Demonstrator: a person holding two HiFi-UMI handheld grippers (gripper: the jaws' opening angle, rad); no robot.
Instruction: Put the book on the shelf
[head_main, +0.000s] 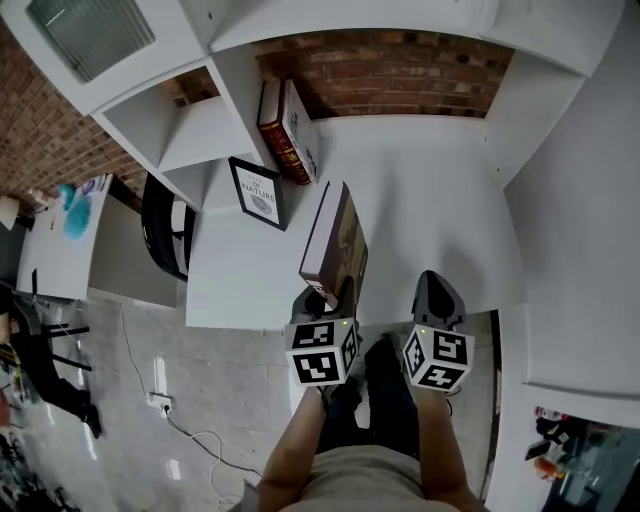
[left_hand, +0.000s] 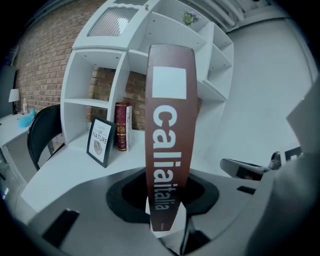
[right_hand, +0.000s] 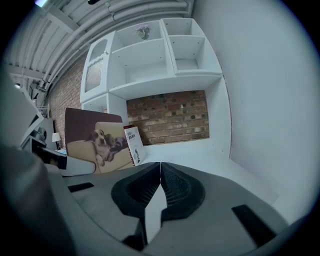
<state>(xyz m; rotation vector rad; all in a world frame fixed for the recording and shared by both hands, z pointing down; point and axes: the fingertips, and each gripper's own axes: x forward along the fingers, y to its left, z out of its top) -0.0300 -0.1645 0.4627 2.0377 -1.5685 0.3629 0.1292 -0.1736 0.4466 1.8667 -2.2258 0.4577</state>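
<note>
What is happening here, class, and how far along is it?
A person holds a gripper in each hand. The left gripper is clamped on a brown book, held upright above the white desk, short of the shelf. The right gripper is shut and empty beside it. A red book and a framed picture already stand at the shelf; the brown book is not there yet.

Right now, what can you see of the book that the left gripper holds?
The book is a thick volume with a brown spine bearing white lettering and a white square; its cover shows a dog lying on a sofa. It stands nearly upright, its lower end clamped by the left gripper, over the white desk.
</note>
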